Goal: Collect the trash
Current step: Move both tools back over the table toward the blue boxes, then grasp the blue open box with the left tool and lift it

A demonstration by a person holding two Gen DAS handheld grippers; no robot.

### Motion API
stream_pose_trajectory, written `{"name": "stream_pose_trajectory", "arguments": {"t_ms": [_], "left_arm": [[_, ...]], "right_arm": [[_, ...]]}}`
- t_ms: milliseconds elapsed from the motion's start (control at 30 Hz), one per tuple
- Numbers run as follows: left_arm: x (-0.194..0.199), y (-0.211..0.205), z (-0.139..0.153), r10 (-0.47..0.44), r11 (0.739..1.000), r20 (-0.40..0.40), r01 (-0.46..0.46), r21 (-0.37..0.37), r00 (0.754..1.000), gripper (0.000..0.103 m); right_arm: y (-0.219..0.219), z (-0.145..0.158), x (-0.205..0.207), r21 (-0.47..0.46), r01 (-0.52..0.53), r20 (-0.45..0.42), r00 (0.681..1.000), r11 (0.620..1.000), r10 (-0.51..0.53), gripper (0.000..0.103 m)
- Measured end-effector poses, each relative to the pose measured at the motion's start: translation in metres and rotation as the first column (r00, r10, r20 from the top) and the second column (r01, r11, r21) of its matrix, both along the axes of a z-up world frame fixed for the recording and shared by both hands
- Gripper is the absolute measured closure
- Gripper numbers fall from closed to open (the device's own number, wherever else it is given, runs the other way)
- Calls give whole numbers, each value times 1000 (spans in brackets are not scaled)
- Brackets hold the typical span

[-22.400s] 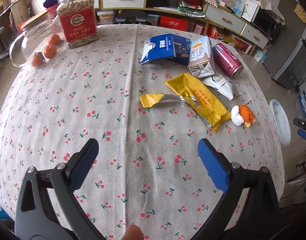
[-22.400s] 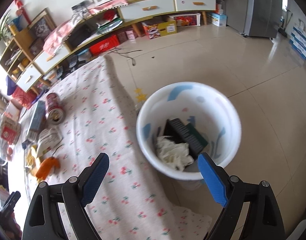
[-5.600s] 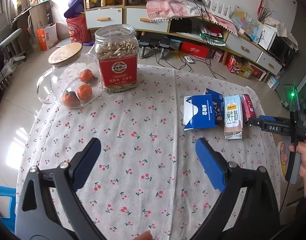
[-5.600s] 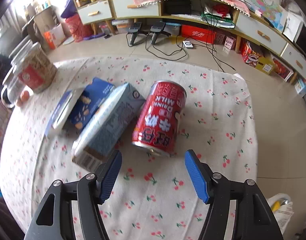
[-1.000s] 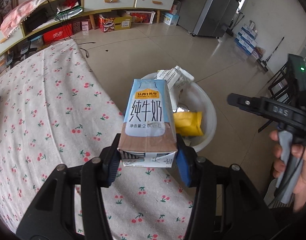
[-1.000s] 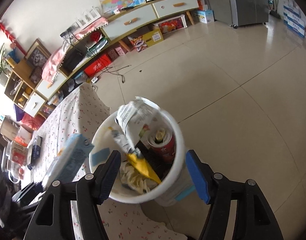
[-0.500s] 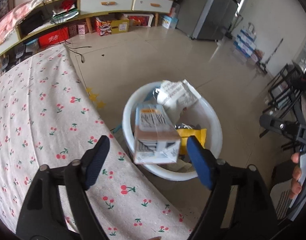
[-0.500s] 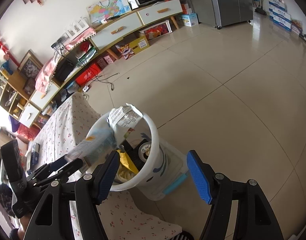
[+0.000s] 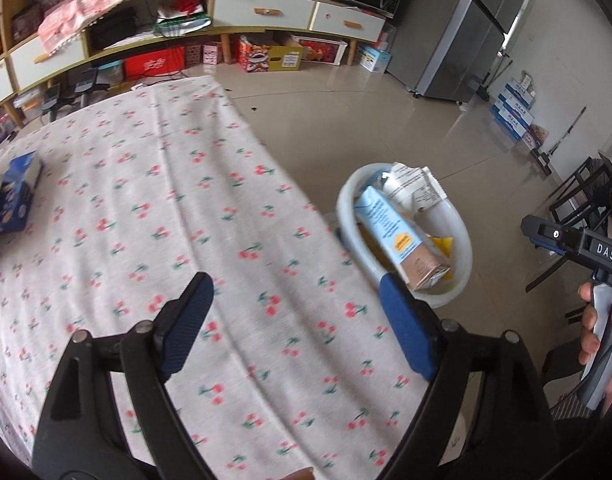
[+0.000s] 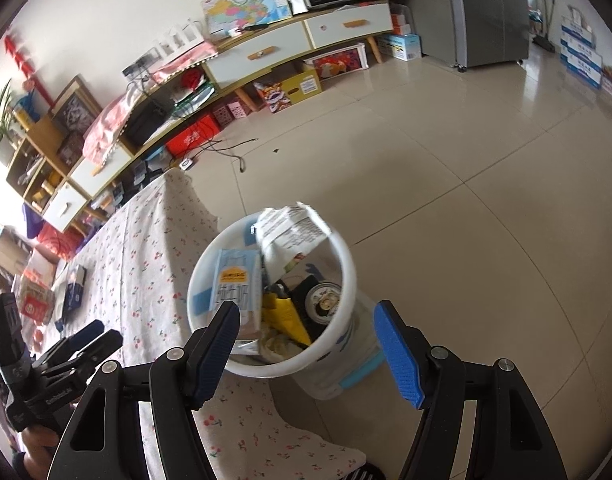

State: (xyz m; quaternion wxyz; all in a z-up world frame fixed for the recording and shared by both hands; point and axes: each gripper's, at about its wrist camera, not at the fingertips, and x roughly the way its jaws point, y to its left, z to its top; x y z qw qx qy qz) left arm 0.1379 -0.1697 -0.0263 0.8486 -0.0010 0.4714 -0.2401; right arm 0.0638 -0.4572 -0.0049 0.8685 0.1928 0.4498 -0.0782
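Note:
A white trash bin (image 9: pixel 345 216) (image 10: pixel 345 264) stands on the floor at the table's edge. In it a blue-and-white milk carton (image 9: pixel 397 240) (image 10: pixel 236 284) leans among a white wrapper (image 9: pixel 413 188) (image 10: pixel 290 228), a yellow wrapper (image 10: pixel 284 312) and a can (image 10: pixel 325 298). My left gripper (image 9: pixel 294 292) (image 10: pixel 86 344) hangs over the cherry-print tablecloth (image 9: pixel 146 200), left of the bin; its jaws are opening with nothing between them. My right gripper (image 10: pixel 307 316) (image 9: pixel 545 232) hovers open over the bin, empty. A blue box (image 9: pixel 14 196) (image 10: pixel 76 284) lies on the table.
A jar with a red label (image 10: pixel 34 300) sits at the table's far end. Low shelving (image 9: pixel 266 12) lines the wall and a grey fridge (image 9: pixel 465 32) stands at the back. Black chair frames (image 9: pixel 577 192) stand right of the bin. Open tiled floor (image 10: pixel 465 200) lies beyond it.
The left gripper's jaws spread and let go of the milk carton, which dropped into the bin. The left gripper then swung back over the table. The right gripper stayed above the bin.

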Motion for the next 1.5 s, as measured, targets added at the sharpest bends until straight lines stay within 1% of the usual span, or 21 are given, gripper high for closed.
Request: {"name": "stream_pose_trajectory", "arguments": {"t_ms": [100,233,333,367,400,533,633,667,800,900,1067,1233,1500], "left_arm": [[-4,19,-1,37,999,4,-37,16,999,14],[-5,46,-1,79,996,-1,-78,44,997,14],[-6,70,-1,119,992,-6,-119,42,993,12],[-6,77,-1,130,991,-6,-130,41,991,10],[-6,85,-1,144,989,-5,-144,44,990,8],[-6,112,-1,189,980,-1,-188,67,982,8],[-3,133,-1,218,973,-8,-217,79,976,8],[-1,141,0,228,971,-10,-227,80,974,8],[2,168,1,267,960,-14,-265,93,963,8],[6,190,3,302,948,-7,-299,107,953,8],[12,227,4,359,929,-18,-355,110,933,8],[17,254,5,396,913,-21,-391,119,918,8],[43,297,7,453,887,-22,-448,113,891,8]], "right_arm": [[10,2,2,-10,-19,1,1000,1000,19,32],[24,4,8,-24,-41,0,999,999,41,31],[38,6,15,-40,-61,-4,998,997,61,31],[42,7,17,-43,-67,-6,998,997,67,31],[48,7,20,-47,-78,-9,997,996,77,31],[74,7,30,-69,-119,-23,993,990,118,30],[93,7,38,-86,-150,-31,988,985,148,27],[101,7,41,-90,-164,-35,986,982,162,25],[132,7,54,-112,-218,-49,976,969,214,22],[156,5,64,-126,-258,-63,966,958,252,21],[193,3,79,-136,-317,-78,948,939,309,21],[228,-1,95,-139,-367,-89,930,920,358,20],[276,-14,117,-158,-439,-129,897,885,422,20]]}}
